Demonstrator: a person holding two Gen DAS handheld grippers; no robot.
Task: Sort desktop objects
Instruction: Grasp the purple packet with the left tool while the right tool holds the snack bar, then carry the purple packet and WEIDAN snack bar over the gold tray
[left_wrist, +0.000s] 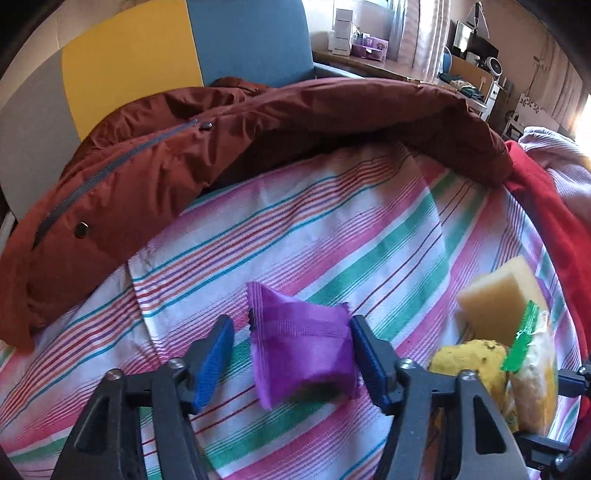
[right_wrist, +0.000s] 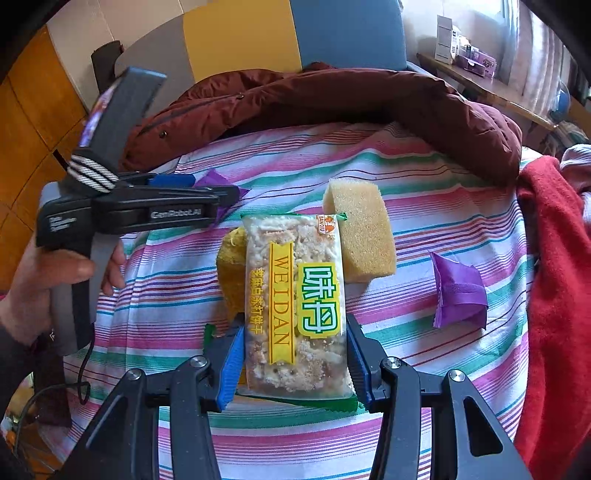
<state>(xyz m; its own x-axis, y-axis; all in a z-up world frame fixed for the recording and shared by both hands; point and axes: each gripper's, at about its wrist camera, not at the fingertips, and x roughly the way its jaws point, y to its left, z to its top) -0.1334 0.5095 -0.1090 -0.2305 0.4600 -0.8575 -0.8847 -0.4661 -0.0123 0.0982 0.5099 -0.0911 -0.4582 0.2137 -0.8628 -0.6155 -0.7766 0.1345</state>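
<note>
Jaws of the right gripper (right_wrist: 293, 360) are clamped on the cracker packet (right_wrist: 295, 302): both blue pads (right_wrist: 231, 365) press its long sides near the near end, and I see the packet held lengthwise between them, label up. Under its far end sit a yellow sponge (right_wrist: 360, 230), touching the packet's far right corner, and a darker yellow scrubber (right_wrist: 231, 266) against its left side.

Jaws of the left gripper (left_wrist: 291, 354) stand apart. I see a purple sachet (left_wrist: 299, 354) lying between the pads; the right pad (left_wrist: 369, 365) is at the sachet's edge, the left pad (left_wrist: 214, 362) clear of it. I cannot tell whether the right pad actually touches.

Everything rests on a striped cloth (left_wrist: 332, 229) covering the desk. A second purple sachet (right_wrist: 458, 295) lies toward the right edge of the cloth, well apart from the packet. A rust-brown jacket (left_wrist: 184, 147) is heaped along the far edge, and a red garment (right_wrist: 554, 295) runs down the right edge, close beside that second sachet. In the right wrist view, my left hand (right_wrist: 37, 288) grips the left gripper's handle over the left edge.
</note>
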